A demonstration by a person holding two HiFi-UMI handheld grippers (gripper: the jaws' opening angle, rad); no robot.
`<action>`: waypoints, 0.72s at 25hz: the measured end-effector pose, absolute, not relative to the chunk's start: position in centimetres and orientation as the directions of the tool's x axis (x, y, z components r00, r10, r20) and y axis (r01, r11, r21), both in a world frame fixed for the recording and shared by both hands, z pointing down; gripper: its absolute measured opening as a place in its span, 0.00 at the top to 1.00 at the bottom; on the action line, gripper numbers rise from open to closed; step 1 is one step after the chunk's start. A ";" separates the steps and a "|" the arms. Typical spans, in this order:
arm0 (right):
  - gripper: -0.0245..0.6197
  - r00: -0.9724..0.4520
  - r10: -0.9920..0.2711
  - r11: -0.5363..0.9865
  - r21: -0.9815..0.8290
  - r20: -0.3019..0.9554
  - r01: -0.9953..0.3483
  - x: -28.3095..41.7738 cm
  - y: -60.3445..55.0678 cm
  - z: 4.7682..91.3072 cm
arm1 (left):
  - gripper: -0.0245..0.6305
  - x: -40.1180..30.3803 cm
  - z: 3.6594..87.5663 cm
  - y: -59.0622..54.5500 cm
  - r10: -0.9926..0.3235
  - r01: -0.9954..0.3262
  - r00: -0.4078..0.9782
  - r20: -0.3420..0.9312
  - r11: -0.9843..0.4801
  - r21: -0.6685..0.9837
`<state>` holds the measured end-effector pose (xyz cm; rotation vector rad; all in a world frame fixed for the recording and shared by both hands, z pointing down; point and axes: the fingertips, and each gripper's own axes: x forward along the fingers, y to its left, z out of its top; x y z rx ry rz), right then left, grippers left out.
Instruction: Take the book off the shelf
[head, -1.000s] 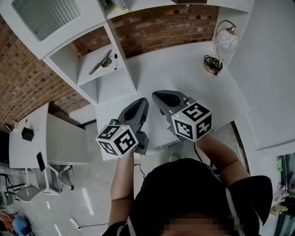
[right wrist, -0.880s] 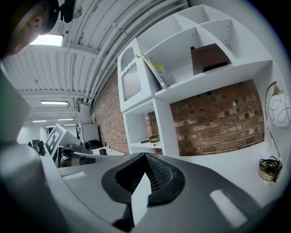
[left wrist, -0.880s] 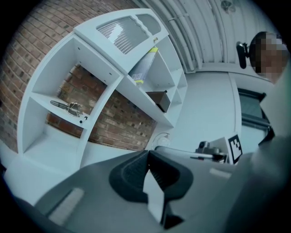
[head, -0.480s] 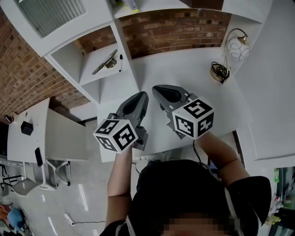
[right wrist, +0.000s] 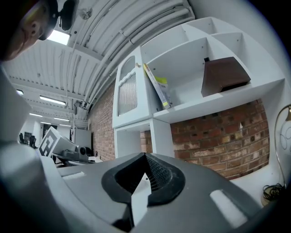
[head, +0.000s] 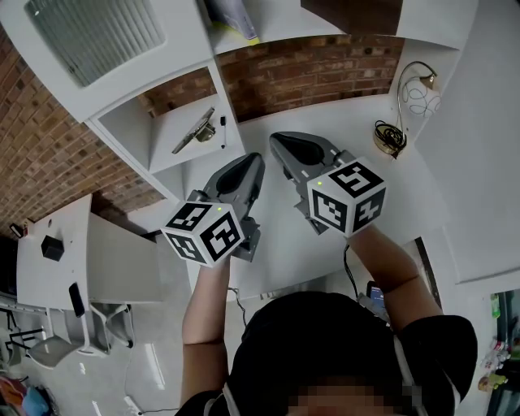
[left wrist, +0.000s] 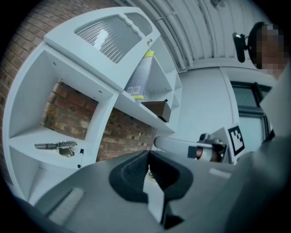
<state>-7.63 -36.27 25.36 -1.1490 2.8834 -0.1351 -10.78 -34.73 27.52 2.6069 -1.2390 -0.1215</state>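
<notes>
The book [right wrist: 158, 86] is thin, yellow and white, and leans tilted in the upper shelf compartment. It also shows in the left gripper view as the book [left wrist: 138, 77] and at the top edge of the head view as the book [head: 231, 16]. My left gripper [head: 244, 166] and right gripper [head: 284, 145] hover side by side over the white desk [head: 349, 195], well below that shelf. Both are shut with nothing between the jaws. The left gripper [left wrist: 148, 157] and right gripper [right wrist: 145, 159] point up at the shelf unit.
A brown box [right wrist: 225, 75] stands in the compartment right of the book. A metal tool [head: 195, 130] and a pen [head: 223, 130] lie in the lower left cubby. A lamp [head: 418, 89] and coiled cable [head: 388, 134] sit at the desk's right. A louvred door [head: 89, 32] is at upper left.
Both grippers have edged forward and up toward the shelf unit, still side by side. Their jaws have stayed shut.
</notes>
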 end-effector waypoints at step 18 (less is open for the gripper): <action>0.96 -0.641 -0.737 0.644 0.068 -0.211 -0.762 -7.9 -41.4 13.1 | 0.96 -11.3 19.3 -39.1 -0.741 -0.730 0.667 -0.077 -0.670 0.131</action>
